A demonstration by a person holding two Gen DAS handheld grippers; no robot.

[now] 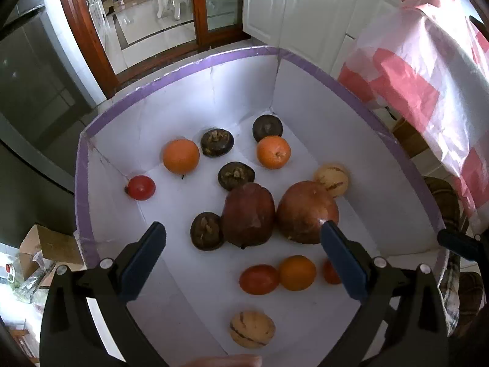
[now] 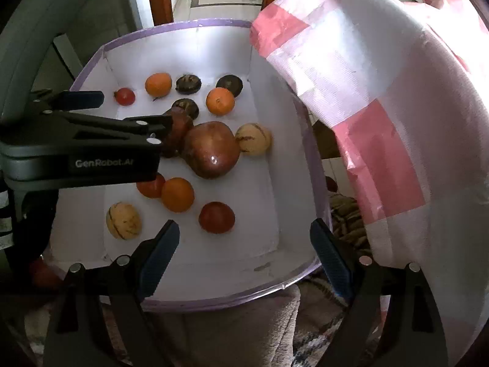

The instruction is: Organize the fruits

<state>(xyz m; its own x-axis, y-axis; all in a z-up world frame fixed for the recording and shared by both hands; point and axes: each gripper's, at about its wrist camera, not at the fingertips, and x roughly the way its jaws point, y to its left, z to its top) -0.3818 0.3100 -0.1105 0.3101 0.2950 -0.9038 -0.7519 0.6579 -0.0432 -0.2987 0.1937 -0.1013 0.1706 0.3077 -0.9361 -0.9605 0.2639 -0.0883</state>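
The two big red-brown fruits point(image 1: 279, 212) lie side by side, touching, mid-floor of the white box point(image 1: 189, 91), just beyond the fingertips of the left gripper point(image 1: 243, 234), jaws wide apart and nearer than the right gripper point(image 2: 244, 232), likewise open over the near rim.

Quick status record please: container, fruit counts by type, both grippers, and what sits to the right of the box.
container: white box with purple rim, open top
large red fruits: two, side by side mid-box
oranges: three
tomatoes: three, one part hidden
dark brown fruits: four
pale striped fruits: two
left gripper: open, over the box, empty
right gripper: open, at the near edge, empty
right of box: pink-and-white plastic bag
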